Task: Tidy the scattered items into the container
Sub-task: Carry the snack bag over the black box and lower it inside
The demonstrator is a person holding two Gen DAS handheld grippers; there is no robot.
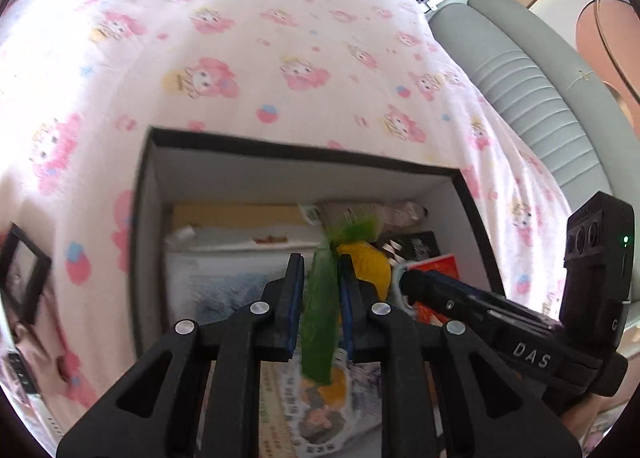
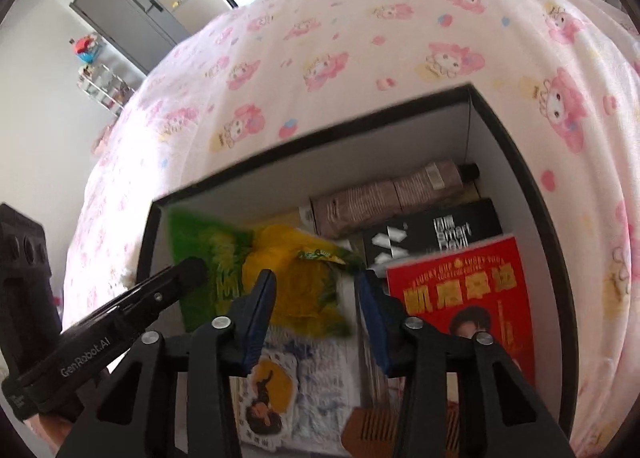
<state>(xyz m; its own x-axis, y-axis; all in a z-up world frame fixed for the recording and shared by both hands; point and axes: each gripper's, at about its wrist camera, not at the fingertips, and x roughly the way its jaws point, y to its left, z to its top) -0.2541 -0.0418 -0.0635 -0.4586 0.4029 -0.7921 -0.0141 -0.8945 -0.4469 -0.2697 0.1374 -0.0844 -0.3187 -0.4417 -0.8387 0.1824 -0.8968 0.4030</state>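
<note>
I see the green-and-yellow snack bag [image 2: 256,262] hanging over the open black box [image 2: 472,126], pinched at its edge by my left claw [image 1: 320,286]. Inside the box lie a red booklet [image 2: 460,290], a black carton [image 2: 436,234] and a brown tube [image 2: 388,194]. My right claw [image 2: 316,310] hovers wide open and empty just beside the bag. The box sits on the pink bed [image 2: 360,26].

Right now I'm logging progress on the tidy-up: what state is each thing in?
Box: open, no lid, on the bedspread.
Green-and-yellow snack bag: held over the box, not released.
Left gripper: shut on the bag's green edge.
Right gripper: open, empty, over the box.
Red booklet: inside, leaning at the right wall.
Brown tube: inside, lying along the far wall, capped.
</note>
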